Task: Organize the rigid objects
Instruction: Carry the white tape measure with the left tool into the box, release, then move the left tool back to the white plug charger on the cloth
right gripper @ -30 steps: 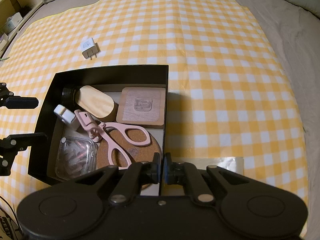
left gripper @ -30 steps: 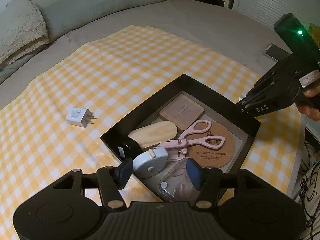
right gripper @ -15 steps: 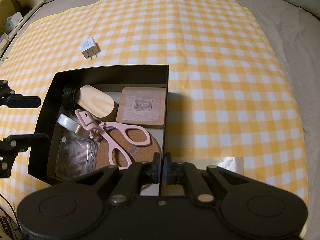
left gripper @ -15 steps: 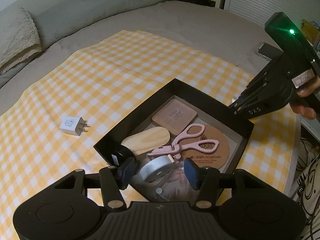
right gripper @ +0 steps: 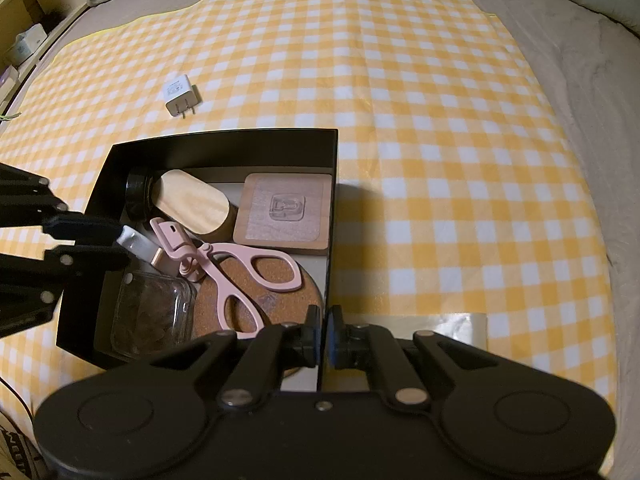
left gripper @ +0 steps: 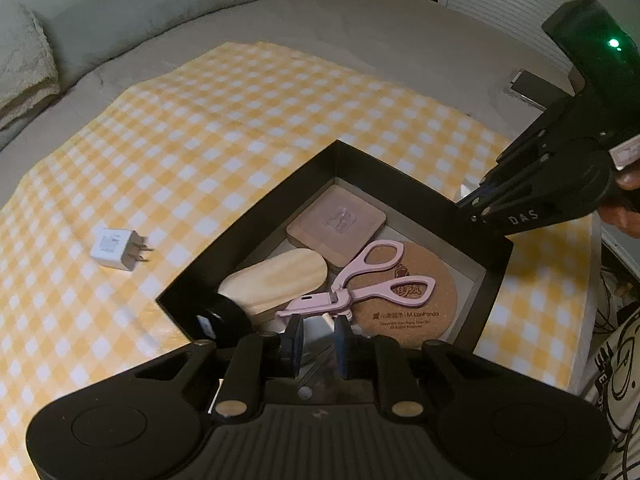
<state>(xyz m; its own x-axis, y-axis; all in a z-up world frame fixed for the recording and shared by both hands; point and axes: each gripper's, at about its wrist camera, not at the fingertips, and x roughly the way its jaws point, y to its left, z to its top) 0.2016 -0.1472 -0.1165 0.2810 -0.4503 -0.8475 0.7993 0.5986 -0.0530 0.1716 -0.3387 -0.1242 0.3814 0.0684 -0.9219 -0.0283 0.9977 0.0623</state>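
Note:
A black box [right gripper: 224, 142] on the yellow checked cloth holds a pink eyelash curler [right gripper: 240, 268], a round cork coaster [left gripper: 416, 304], a square wooden coaster [right gripper: 284, 210], a wooden oval piece [right gripper: 192, 200], a black jar [right gripper: 136, 192] and a clear plastic case [right gripper: 152, 312]. My left gripper [left gripper: 318, 338] is shut on a white round tape measure [right gripper: 138, 246], standing on edge inside the box. My right gripper [right gripper: 323, 336] is shut on the box's near right wall [right gripper: 330, 280]. A white charger plug [left gripper: 116, 250] lies on the cloth outside the box.
The cloth [right gripper: 420, 120] covers a grey bed [left gripper: 360, 32] with pillows at the far side. A phone [left gripper: 528, 88] lies on the bed beyond the cloth. A flat clear wrapper [right gripper: 460, 328] lies right of the box.
My left gripper let the tape measure tip onto its edge in the box, then closed on it. The right gripper has kept hold of the box wall.

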